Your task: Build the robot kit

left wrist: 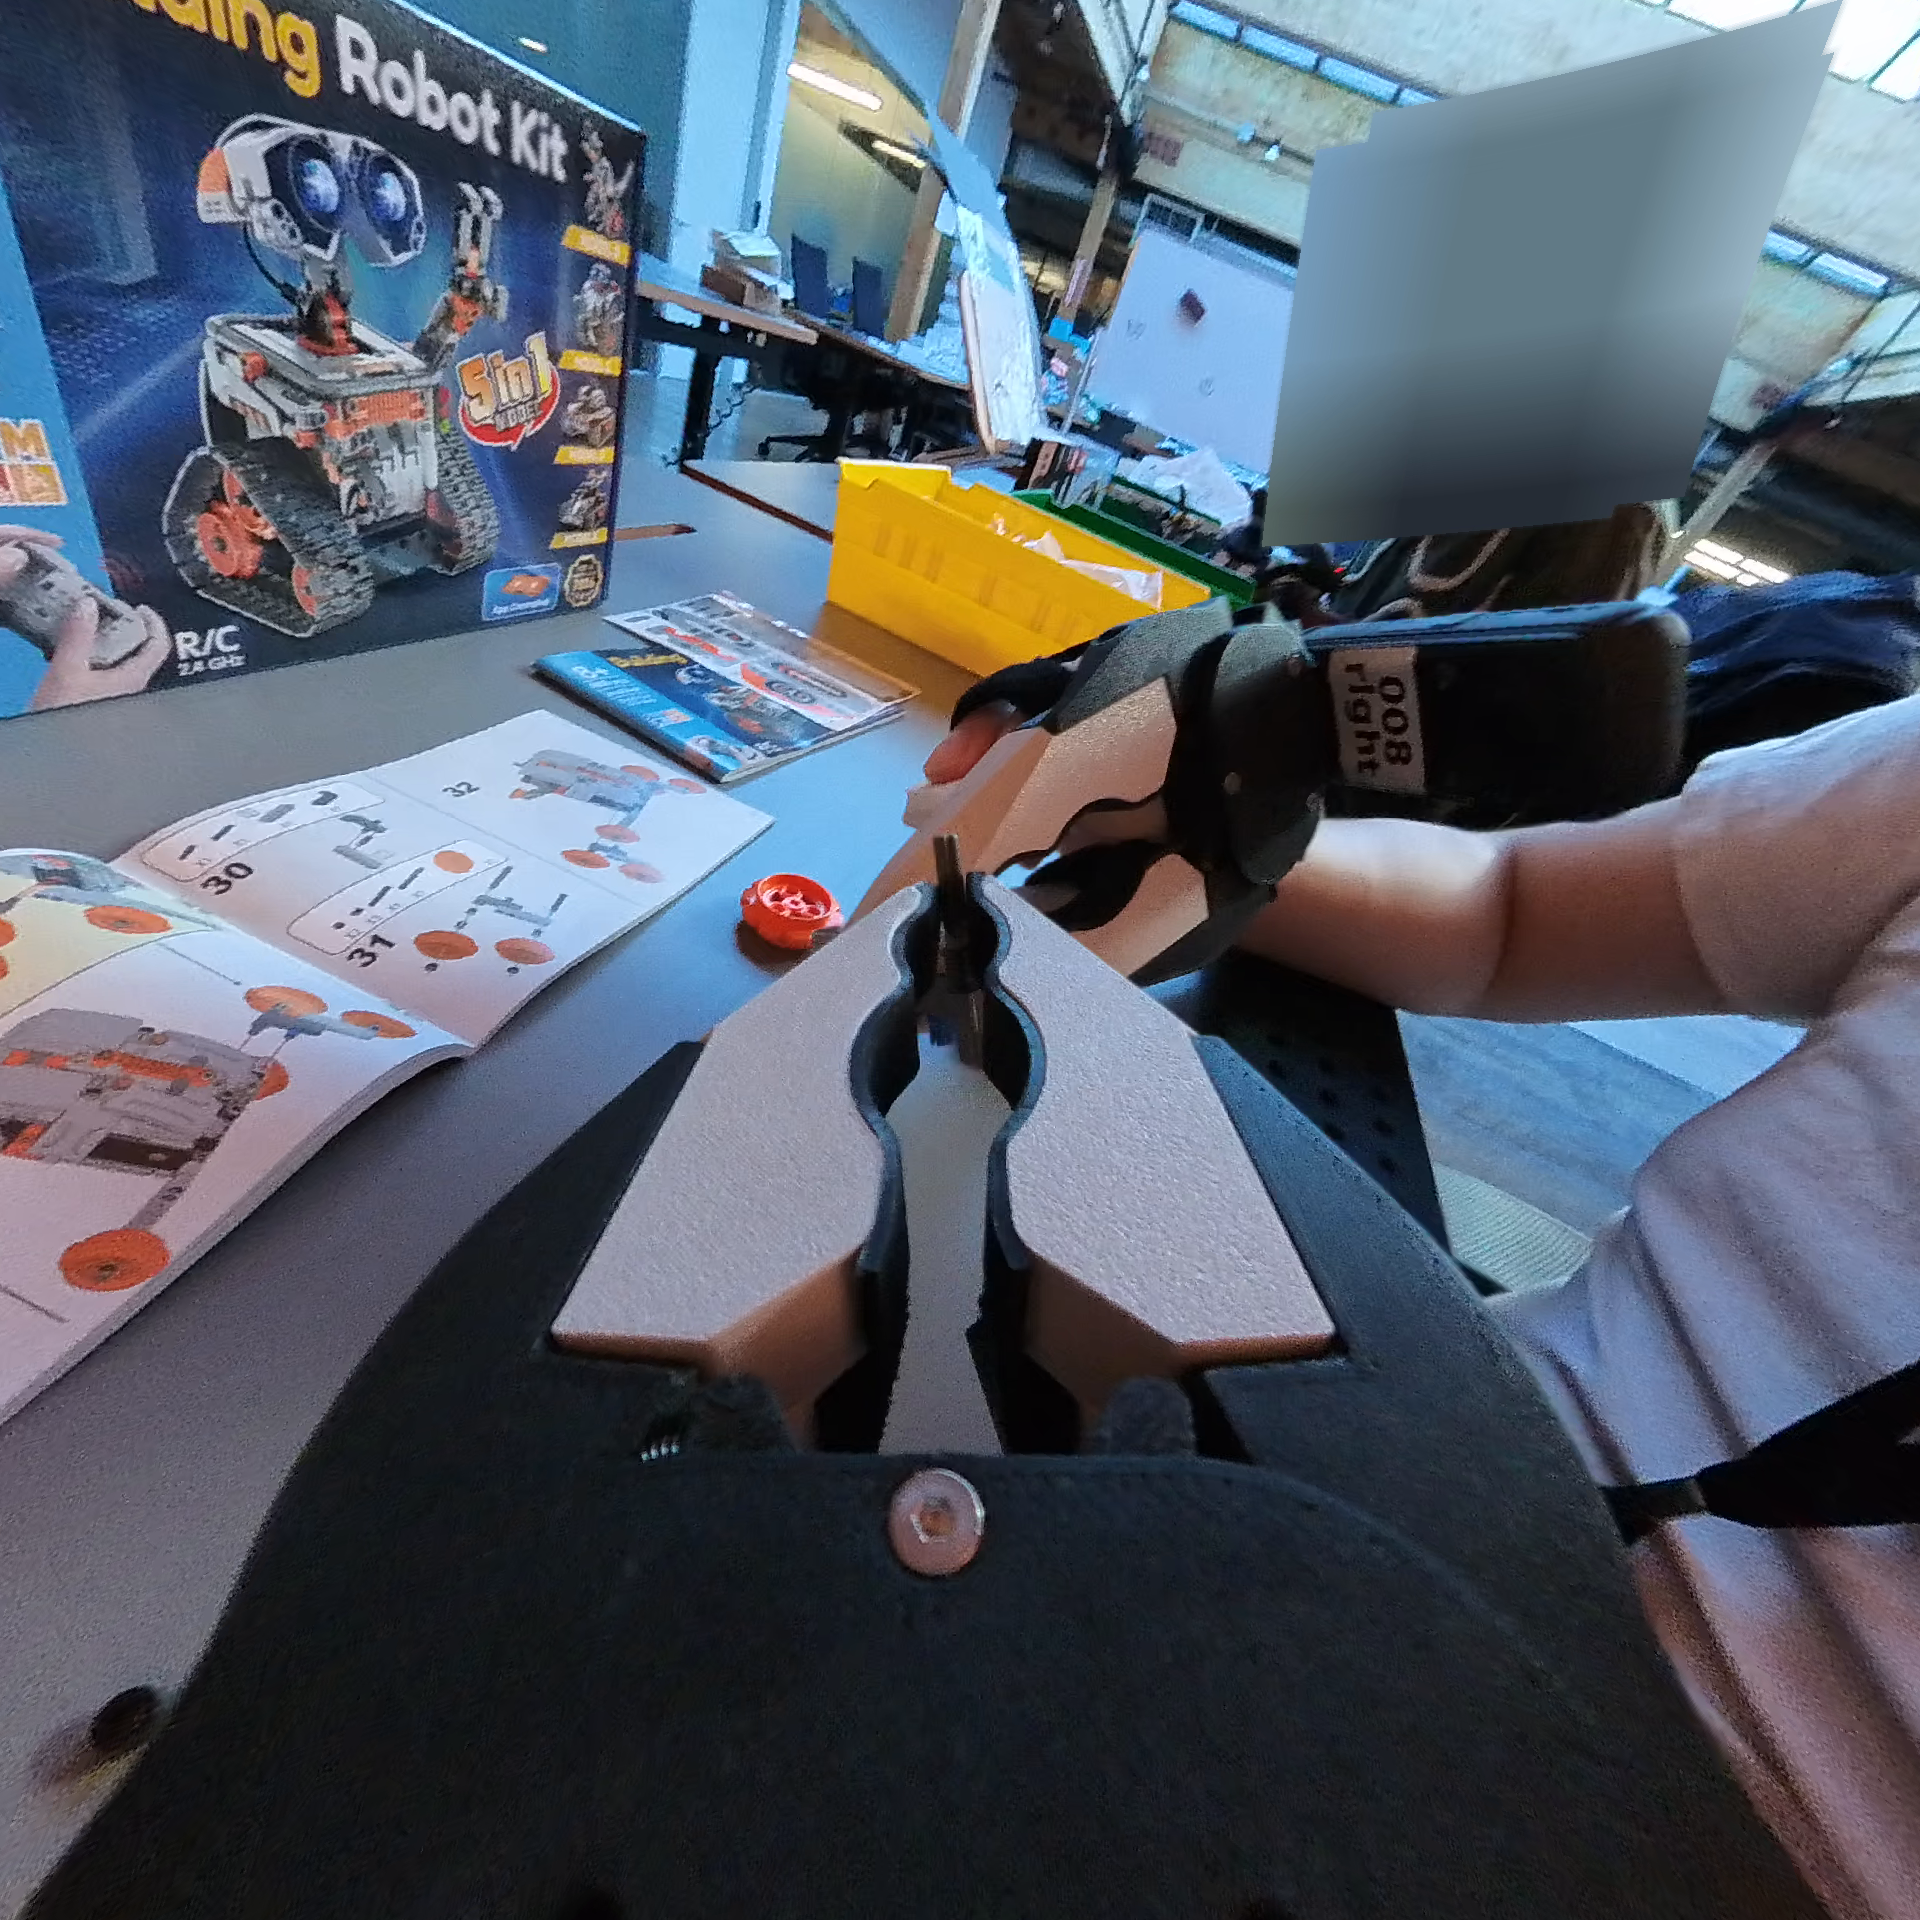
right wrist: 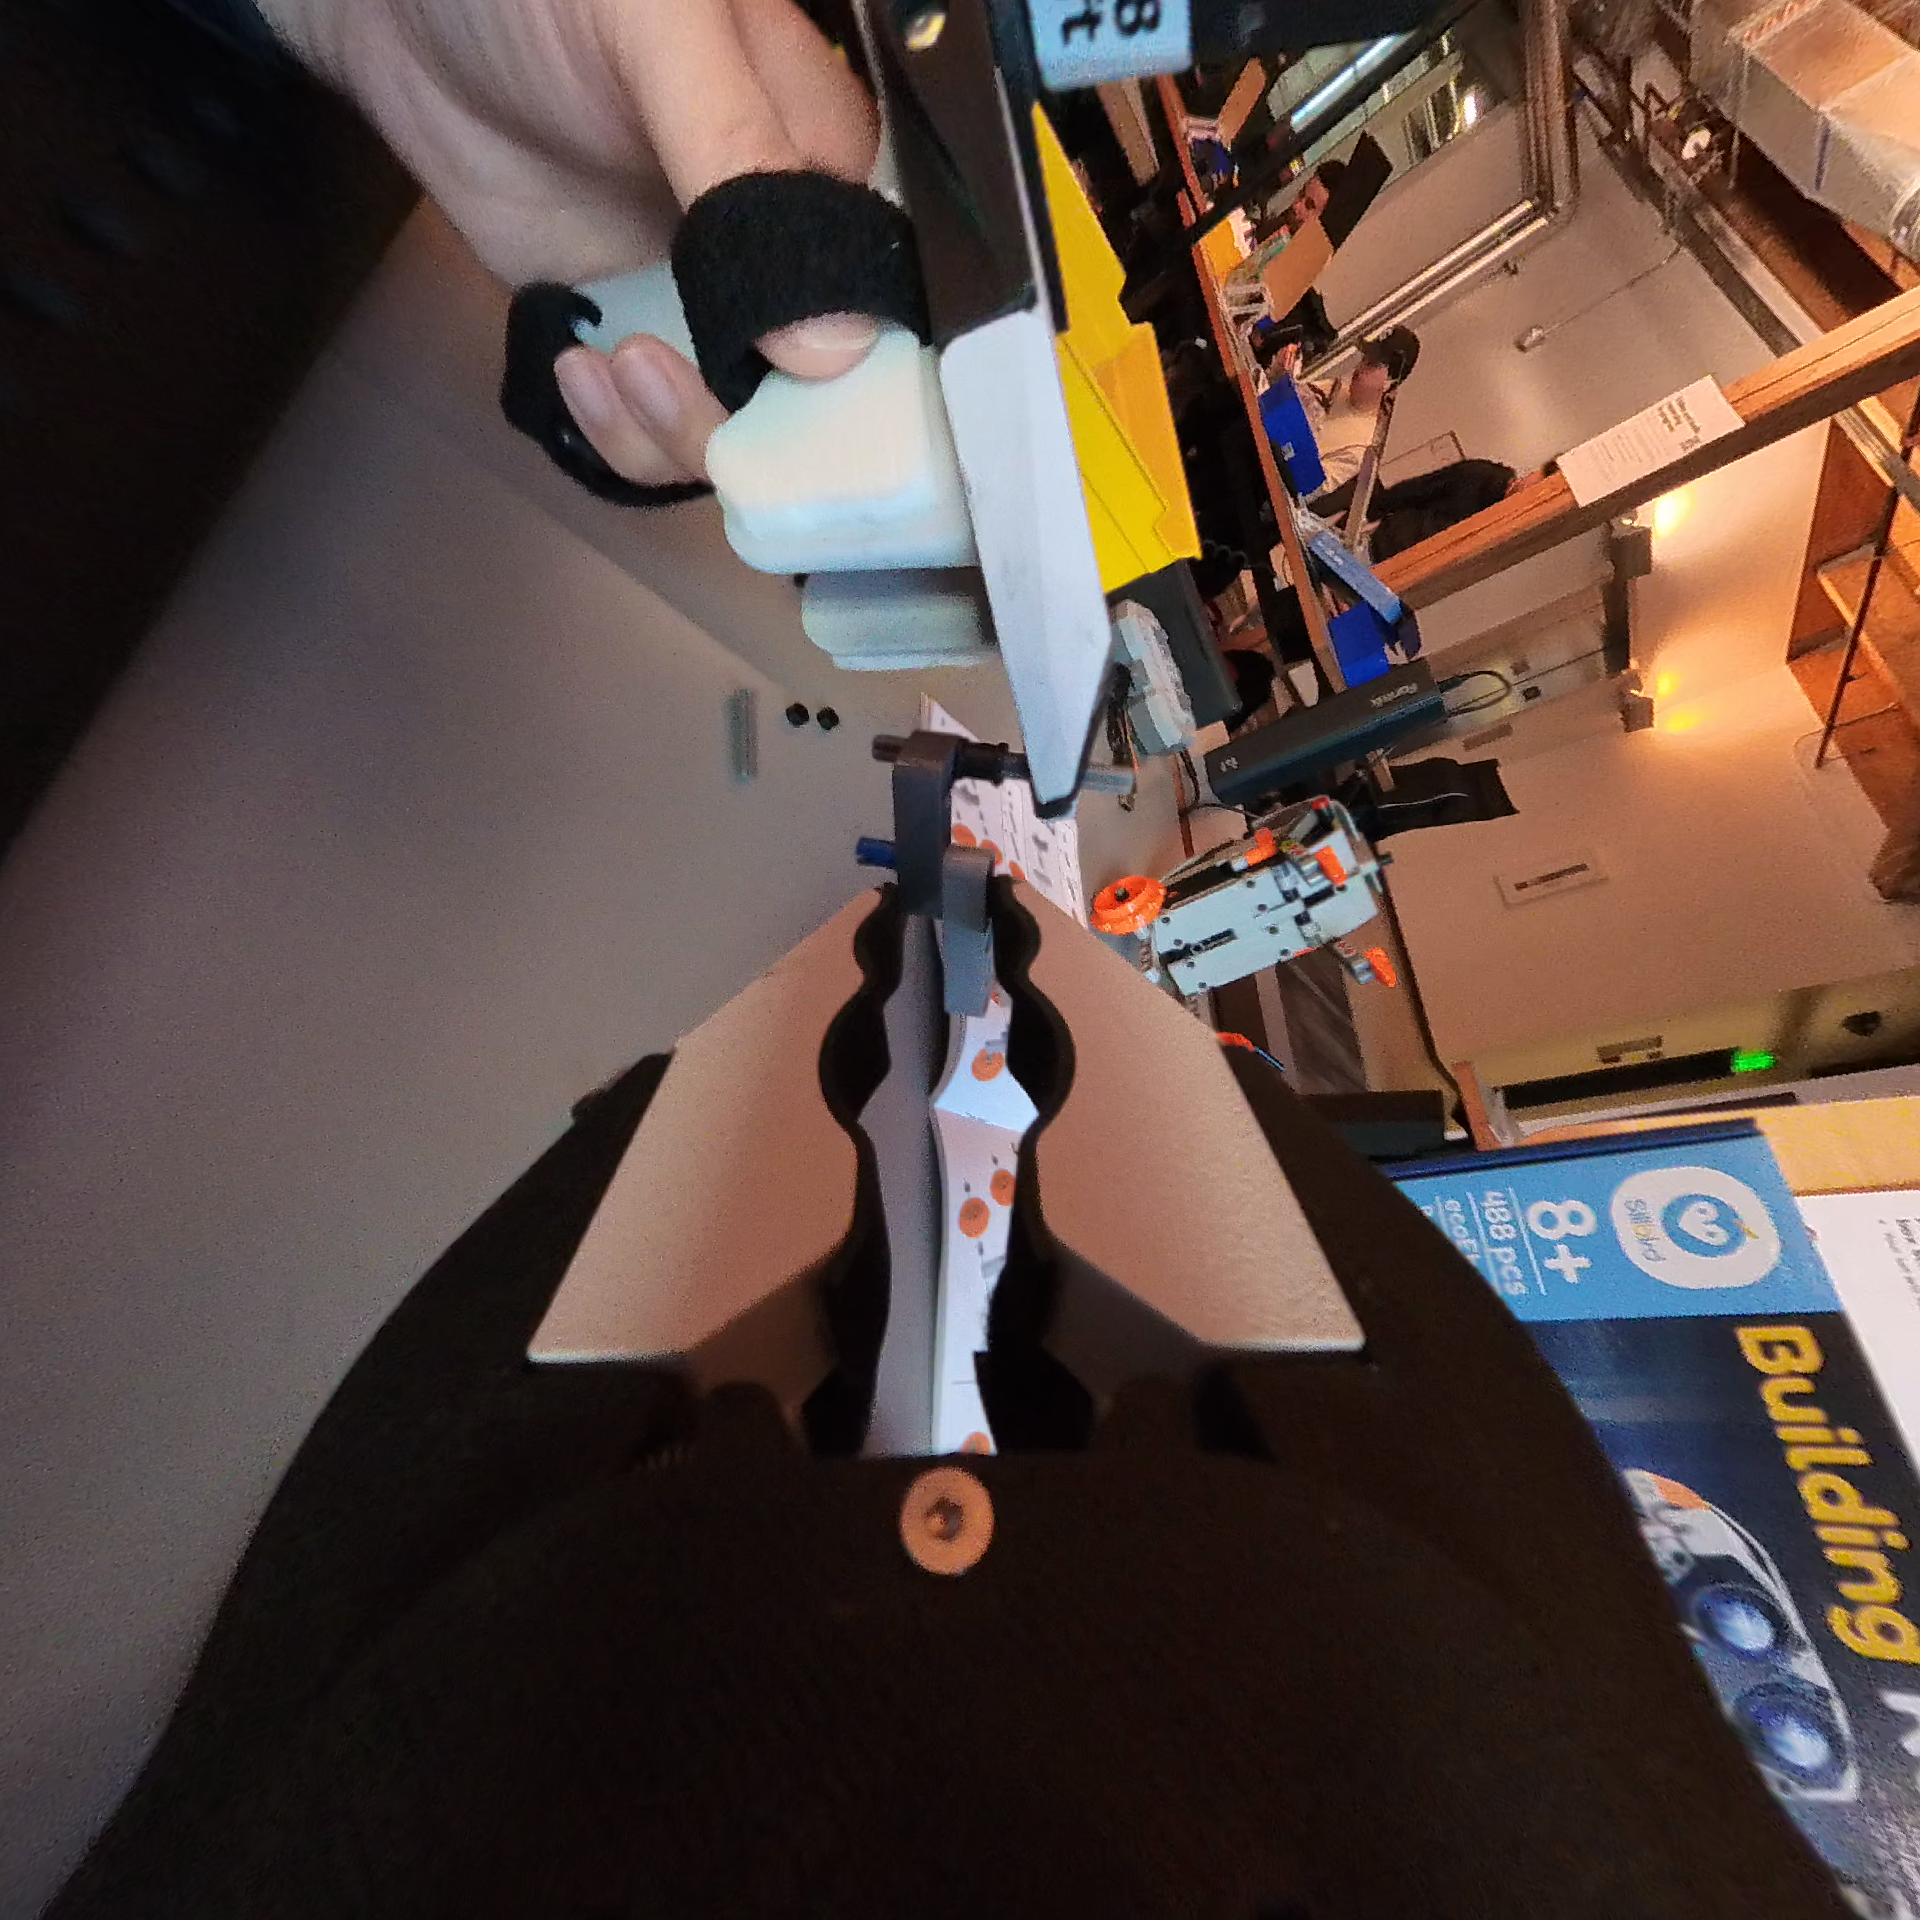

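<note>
A small grey brick assembly, a beam with a black pin and a blue pin, is held between both grippers above the grey table (left wrist: 727, 540). In the left wrist view my left gripper (left wrist: 951, 909) is shut on its thin dark end (left wrist: 945, 857). My right gripper (left wrist: 997, 831) reaches in from the right, its tips hidden behind the left fingers. In the right wrist view my right gripper (right wrist: 940, 904) is shut on the grey beam (right wrist: 920, 821). The left gripper (right wrist: 1060, 795) comes down from above and pinches the black pin (right wrist: 992, 764).
An orange wheel (left wrist: 792, 909) lies just beyond the grippers. An open instruction booklet (left wrist: 364, 904) lies left, smaller leaflets (left wrist: 727, 686) and the kit box (left wrist: 312, 343) behind it. A yellow bin (left wrist: 987, 582) stands farther back. A partly built model (right wrist: 1257, 914), two black pins (right wrist: 810, 717) and a grey axle (right wrist: 741, 732) lie on the table. Less than 4 cm separates the two grippers' tips.
</note>
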